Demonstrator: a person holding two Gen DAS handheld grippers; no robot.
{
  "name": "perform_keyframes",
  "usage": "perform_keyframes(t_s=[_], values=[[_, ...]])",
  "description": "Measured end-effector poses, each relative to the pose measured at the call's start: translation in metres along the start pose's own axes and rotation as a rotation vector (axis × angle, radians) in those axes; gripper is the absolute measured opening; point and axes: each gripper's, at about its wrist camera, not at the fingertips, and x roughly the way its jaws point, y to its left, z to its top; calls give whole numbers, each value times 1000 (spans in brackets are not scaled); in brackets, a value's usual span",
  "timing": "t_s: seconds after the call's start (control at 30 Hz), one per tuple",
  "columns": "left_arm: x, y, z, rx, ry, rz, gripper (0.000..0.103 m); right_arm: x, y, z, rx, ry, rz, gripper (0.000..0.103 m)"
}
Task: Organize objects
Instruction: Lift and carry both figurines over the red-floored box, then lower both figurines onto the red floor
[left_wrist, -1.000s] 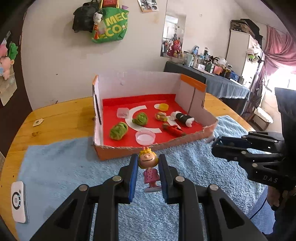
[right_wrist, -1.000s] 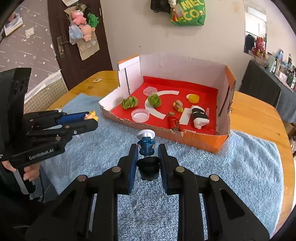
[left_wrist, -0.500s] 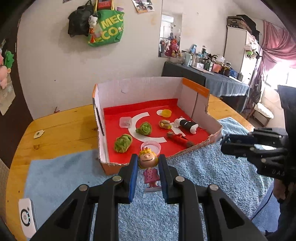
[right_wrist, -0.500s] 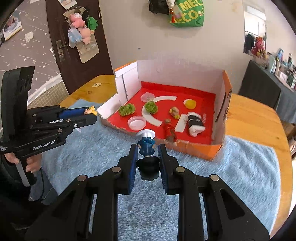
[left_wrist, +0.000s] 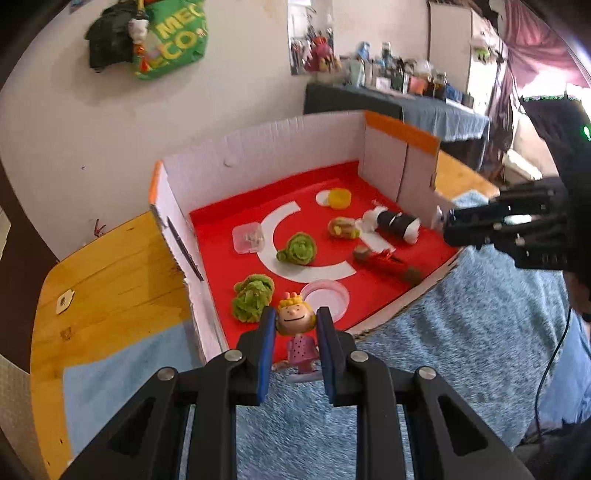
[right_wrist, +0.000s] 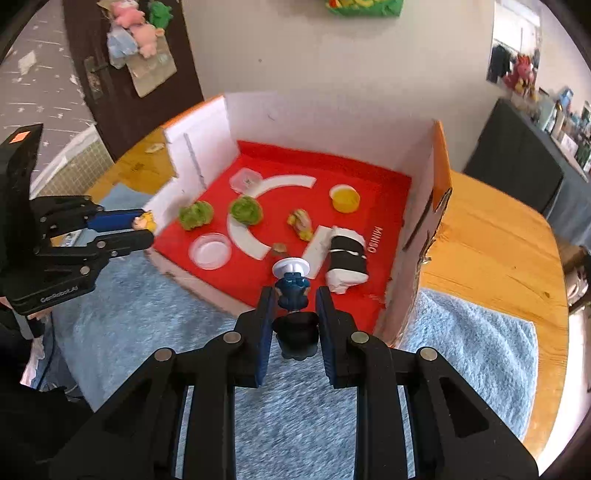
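My left gripper (left_wrist: 295, 328) is shut on a small girl figurine (left_wrist: 297, 332) with yellow hair and a pink dress, held upright over the front edge of the open cardboard box (left_wrist: 258, 147). My right gripper (right_wrist: 293, 306) is shut on a dark blue figurine (right_wrist: 293, 290) with a white cap, held just above the box's near wall. The box has a red floor (right_wrist: 369, 188) with two green lumps (right_wrist: 195, 216), a yellow lid (right_wrist: 345, 199), a clear round dish (right_wrist: 210, 249), a black-and-white roll (right_wrist: 347, 260) and other small toys. Each gripper shows at the side of the other view: left gripper (right_wrist: 144, 229), right gripper (left_wrist: 450, 229).
The box stands on a blue towel (right_wrist: 472, 332) spread over a round wooden table (right_wrist: 491, 243). A small white tag (left_wrist: 64, 301) lies on the wood at the left. A dark side table (left_wrist: 388, 103) with bottles stands behind. A green bag (left_wrist: 170, 37) hangs on the wall.
Both grippers have moved forward to the box with their figurines still held. The box now looms larger, and the figurines hang over its front edge instead of over the towel.
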Motion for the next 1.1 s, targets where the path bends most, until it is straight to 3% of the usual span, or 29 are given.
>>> perform_keyframes(t_s=[0.37,0.63,0.83,1.1], values=[[26,11,12,83,116,-86,23,28,-11,15,-17,155,31,21],[27,22,21,103,150,-103,23,35,-11,17,-45,199,18,21],[36,20,23,179,188,-110,23,41,-13,16,-47,230,19,21],[53,19,23,242,255,-174,23,46,-20,14,-24,275,51,21]])
